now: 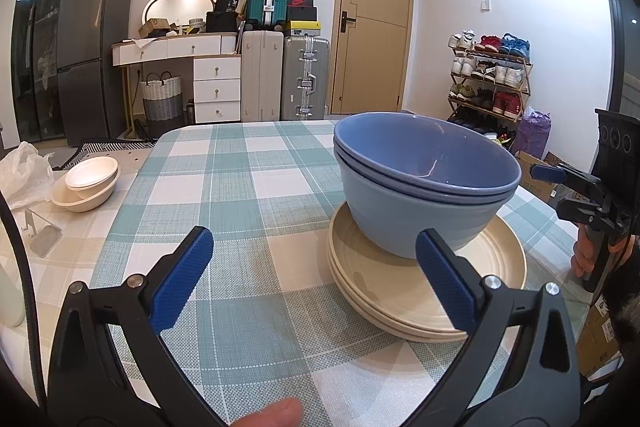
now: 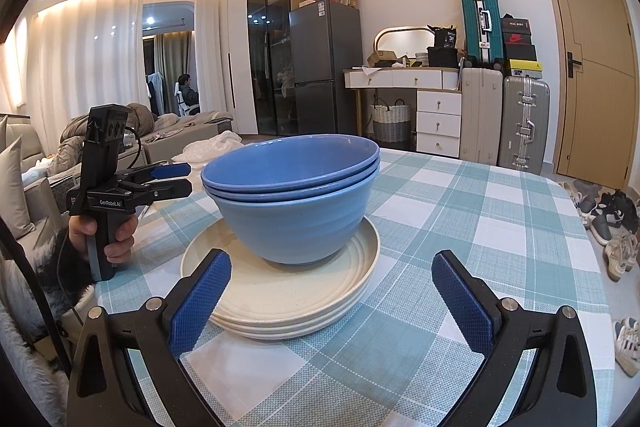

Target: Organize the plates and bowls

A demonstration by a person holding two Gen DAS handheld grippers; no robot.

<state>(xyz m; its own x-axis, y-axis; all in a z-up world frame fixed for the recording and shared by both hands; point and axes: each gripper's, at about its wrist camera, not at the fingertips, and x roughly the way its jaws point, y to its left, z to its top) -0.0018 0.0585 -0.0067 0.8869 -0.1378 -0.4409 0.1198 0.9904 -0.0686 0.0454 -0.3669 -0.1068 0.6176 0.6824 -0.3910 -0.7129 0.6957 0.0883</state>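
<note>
A: What is seen at far left of the left wrist view?
B: Two nested white bowls [image 1: 86, 183] are seen on the adjacent surface, beside a crumpled plastic bag [image 1: 24, 171].

A: Left gripper [image 1: 314, 283]?
B: Jaws are spread wide, nothing is held. It is hovered over the checked tablecloth [image 1: 240, 187]; its right pad is seen just in front of the plate stack.

A: Task items?
B: Three blue bowls [image 1: 424, 183] are nested and set upright on a stack of cream plates [image 1: 424, 291], right of centre on the surface. Plate count looks like three; not certain.

A: Right gripper [image 2: 330, 297]?
B: Also opened wide and empty. It is pointed at the same stack from the other side, with its left pad overlapping the plate rim in view. Contact cannot be told.

A: Hands?
B: A hand [image 2: 106, 237] is seen wrapped around the left gripper's handle in the right wrist view.
</note>
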